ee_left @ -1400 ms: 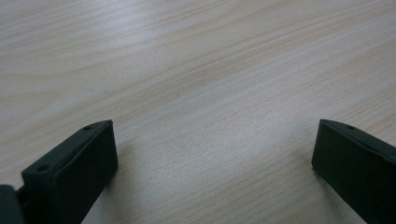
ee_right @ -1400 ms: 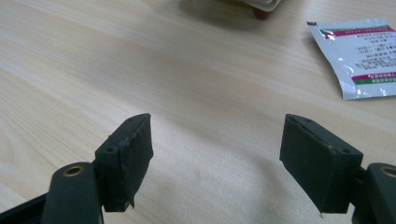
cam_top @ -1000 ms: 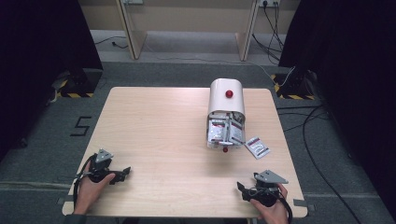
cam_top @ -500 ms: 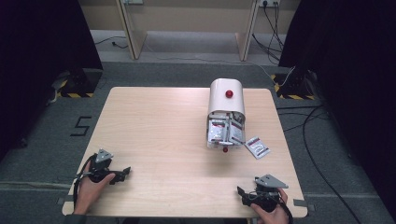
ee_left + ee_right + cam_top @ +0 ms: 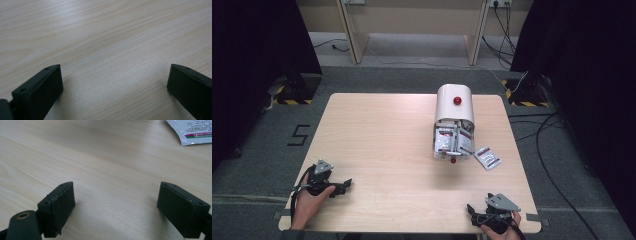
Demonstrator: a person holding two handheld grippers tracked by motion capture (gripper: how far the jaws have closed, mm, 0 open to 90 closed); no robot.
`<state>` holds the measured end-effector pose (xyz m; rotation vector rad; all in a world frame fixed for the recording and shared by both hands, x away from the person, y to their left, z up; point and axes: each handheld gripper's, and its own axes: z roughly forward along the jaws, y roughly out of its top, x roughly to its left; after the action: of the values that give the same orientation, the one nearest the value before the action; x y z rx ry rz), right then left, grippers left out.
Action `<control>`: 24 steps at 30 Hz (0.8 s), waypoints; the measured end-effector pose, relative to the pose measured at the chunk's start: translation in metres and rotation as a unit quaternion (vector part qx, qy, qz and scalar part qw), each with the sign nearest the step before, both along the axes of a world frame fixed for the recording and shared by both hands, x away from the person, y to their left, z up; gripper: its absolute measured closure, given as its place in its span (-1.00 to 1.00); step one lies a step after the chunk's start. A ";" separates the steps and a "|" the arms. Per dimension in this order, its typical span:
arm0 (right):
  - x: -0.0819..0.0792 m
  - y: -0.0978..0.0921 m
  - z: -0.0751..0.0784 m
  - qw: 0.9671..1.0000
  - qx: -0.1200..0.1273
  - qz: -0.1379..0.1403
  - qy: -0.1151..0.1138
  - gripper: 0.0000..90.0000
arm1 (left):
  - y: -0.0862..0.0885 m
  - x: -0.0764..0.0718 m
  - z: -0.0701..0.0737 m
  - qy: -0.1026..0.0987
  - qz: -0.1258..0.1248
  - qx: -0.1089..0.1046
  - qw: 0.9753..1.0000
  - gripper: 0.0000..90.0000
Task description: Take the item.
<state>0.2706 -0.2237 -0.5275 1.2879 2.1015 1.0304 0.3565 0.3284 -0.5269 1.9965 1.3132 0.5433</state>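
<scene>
Still both claws [image 5: 343, 185] [image 5: 472, 210] wide, unmoved

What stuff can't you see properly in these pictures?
- Print on the loose packet: too small in the high view; cut off by the top edge in the right gripper view.
- Number of packets inside the white container: its cover hides them, high view.
- Right claw: partly cut off at the bottom edge, high view.

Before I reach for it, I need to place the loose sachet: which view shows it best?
The high view: the loose sachet lies whole on the table, right of the white container. The right gripper view catches one cropped corner beyond open tongs. The left gripper view shows bare tabletop.
</scene>
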 end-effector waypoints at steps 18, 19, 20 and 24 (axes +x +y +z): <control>-0.013 -0.002 -0.009 0.999 0.019 0.022 -0.038 -0.67 | 0.000 0.000 0.000 0.000 0.000 0.000 1.000 -1.00; -0.013 -0.002 -0.009 0.999 0.020 0.024 -0.039 -0.67 | 0.000 0.000 0.000 0.000 0.000 0.000 1.000 -1.00; -0.013 -0.002 -0.010 0.999 0.021 0.026 -0.041 -0.67 | 0.000 0.000 0.000 0.000 0.000 0.000 1.000 -1.00; -0.013 -0.002 -0.011 0.998 0.023 0.034 -0.046 -0.69 | 0.000 0.000 0.000 0.000 0.000 0.000 1.000 -1.00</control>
<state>0.2573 -0.2254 -0.5387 1.1753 2.0759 1.1514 0.3566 0.3284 -0.5269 1.9965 1.3130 0.5432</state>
